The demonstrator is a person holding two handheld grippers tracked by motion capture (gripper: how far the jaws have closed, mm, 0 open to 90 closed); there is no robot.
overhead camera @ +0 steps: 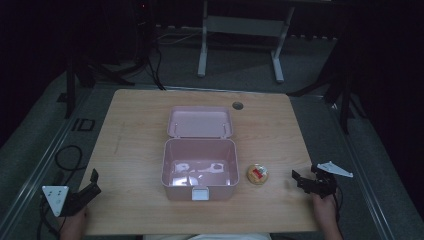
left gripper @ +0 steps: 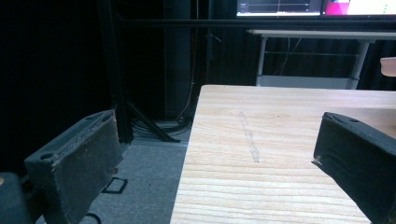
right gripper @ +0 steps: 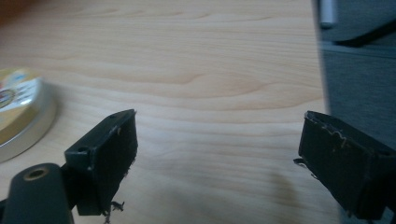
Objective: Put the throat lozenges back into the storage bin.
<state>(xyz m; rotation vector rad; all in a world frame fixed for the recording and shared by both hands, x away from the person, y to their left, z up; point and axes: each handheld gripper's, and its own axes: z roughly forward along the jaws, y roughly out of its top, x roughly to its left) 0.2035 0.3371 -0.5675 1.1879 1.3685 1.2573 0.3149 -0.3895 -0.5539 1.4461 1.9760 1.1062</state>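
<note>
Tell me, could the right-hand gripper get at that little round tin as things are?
Probably yes. The right gripper is open, and bare table lies between it and the tin. The pink box sits on the tin's far side, out of the way.

Setting: dim lab or recording room. Wooden desk (overhead camera: 135,135) on grey carpeted floor (overhead camera: 240,65), black stands (overhead camera: 75,70) and loose cables (overhead camera: 155,60) around it, a white-framed bench (overhead camera: 240,30) behind, lit monitors (left gripper: 317,7) on the far wall.
</note>
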